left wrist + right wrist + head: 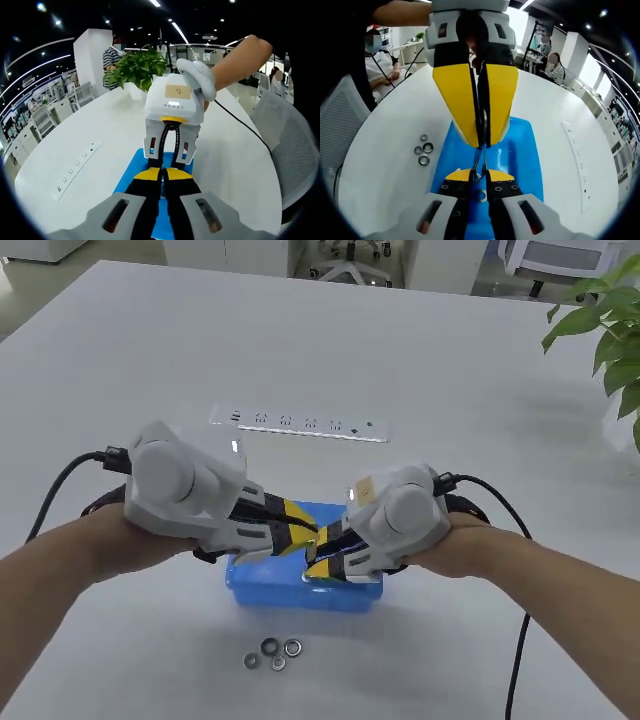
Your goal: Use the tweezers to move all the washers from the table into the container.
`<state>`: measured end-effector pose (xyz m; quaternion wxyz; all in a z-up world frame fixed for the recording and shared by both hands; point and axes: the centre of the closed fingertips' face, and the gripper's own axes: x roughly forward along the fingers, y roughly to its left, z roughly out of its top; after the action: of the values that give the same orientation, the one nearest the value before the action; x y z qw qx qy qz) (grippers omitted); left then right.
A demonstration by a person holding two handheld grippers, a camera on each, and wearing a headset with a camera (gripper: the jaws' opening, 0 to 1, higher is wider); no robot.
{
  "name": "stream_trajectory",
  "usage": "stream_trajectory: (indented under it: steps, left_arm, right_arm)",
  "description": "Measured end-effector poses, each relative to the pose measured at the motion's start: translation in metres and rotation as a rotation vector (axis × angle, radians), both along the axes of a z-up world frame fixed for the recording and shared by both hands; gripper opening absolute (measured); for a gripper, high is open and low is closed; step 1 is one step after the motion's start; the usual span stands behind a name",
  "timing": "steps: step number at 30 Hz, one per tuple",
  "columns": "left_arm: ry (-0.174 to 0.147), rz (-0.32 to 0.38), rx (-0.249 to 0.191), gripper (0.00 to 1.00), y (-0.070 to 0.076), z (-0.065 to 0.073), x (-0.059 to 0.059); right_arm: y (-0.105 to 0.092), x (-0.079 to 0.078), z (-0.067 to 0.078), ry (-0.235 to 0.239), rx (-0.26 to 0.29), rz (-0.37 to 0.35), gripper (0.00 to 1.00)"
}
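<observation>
- The broad white tabletop (450, 390) carries everything.
- A leafy green plant (605, 330) stands at the table's far right edge in the head view. It also rises behind the right gripper in the left gripper view.
- The white-bodied left gripper with yellow-faced jaws (482, 142) reaches in over the container, tip to tip with the other tool. Its jaws are pressed together on the upper part of the tweezers, which show as a thin strip in the seam between the yellow pads.
- The matching white right gripper (480, 176) faces it from the opposite side, just above the container. Its jaws sit close about the lower end of the tweezers, but whether they actually pinch it I cannot tell.
- The shallow blue plastic rectangular container (262, 592) lies on the table directly under both tips.
- A long white power strip (298, 425) lies flat beyond the container, well apart from it.
- The slim silver metal tweezers (480, 156) hang tilted over the blue floor, between the two sets of jaws.
- Four small silver metal washers (272, 652) lie clustered on the tabletop, just beside the container's near wall and outside it.
</observation>
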<state>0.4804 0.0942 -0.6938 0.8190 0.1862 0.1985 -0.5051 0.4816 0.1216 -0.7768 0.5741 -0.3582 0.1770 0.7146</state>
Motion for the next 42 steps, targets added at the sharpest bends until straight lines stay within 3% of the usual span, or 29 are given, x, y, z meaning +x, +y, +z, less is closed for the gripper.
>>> stream_trajectory:
  steps: [12,18,42]
  left_arm:
    - [-0.011,-0.015,-0.008,0.06,-0.006,0.013,-0.004]
    - [-0.001,-0.005,-0.017,0.05,-0.005,0.018,-0.003]
    - [-0.012,-0.019,-0.020,0.05,-0.011,0.050,-0.024]
  right_arm:
    - [-0.005,0.000,0.012,-0.008,0.012,-0.019,0.12]
    - [-0.008,-0.002,0.020,-0.013,0.018,-0.030,0.14]
    - [-0.023,-0.016,0.061,-0.018,0.059,-0.139,0.25]
